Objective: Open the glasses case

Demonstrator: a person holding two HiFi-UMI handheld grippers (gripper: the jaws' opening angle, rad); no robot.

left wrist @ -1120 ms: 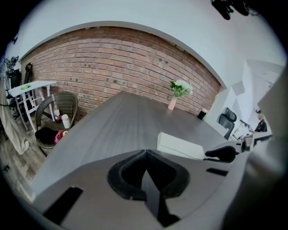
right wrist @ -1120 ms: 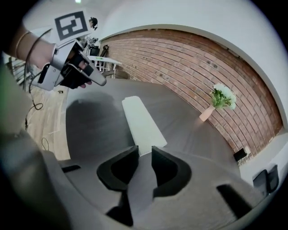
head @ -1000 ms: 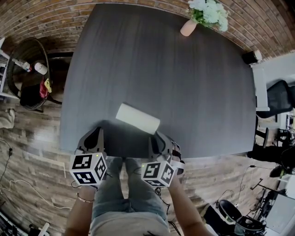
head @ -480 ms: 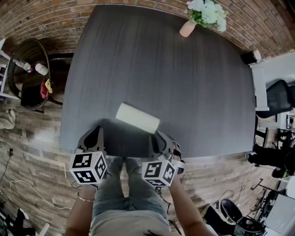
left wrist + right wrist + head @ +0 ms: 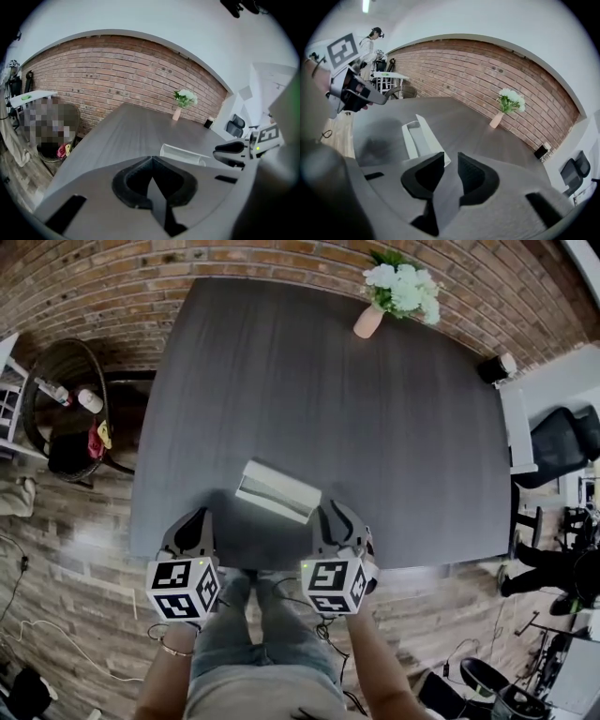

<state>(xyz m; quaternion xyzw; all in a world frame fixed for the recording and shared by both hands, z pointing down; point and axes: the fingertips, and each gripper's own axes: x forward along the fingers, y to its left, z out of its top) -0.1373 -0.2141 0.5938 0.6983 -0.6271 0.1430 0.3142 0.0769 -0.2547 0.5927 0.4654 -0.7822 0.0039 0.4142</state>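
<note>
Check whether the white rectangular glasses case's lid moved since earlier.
Yes. The white case lies open: its lid has swung up, away from the dark grey table's near edge.

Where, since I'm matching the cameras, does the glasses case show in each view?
Head view: glasses case, just below centre.
Left gripper view: right of centre, above the jaws.
Right gripper view: left of centre, above the jaws.
Shared landmark: flower vase, beyond it in all three.

Dark tabletop (image 5: 375,427) carrying white glasses case (image 5: 277,491), lying open by near edge; flower vase (image 5: 367,322) standing at far edge.
</note>
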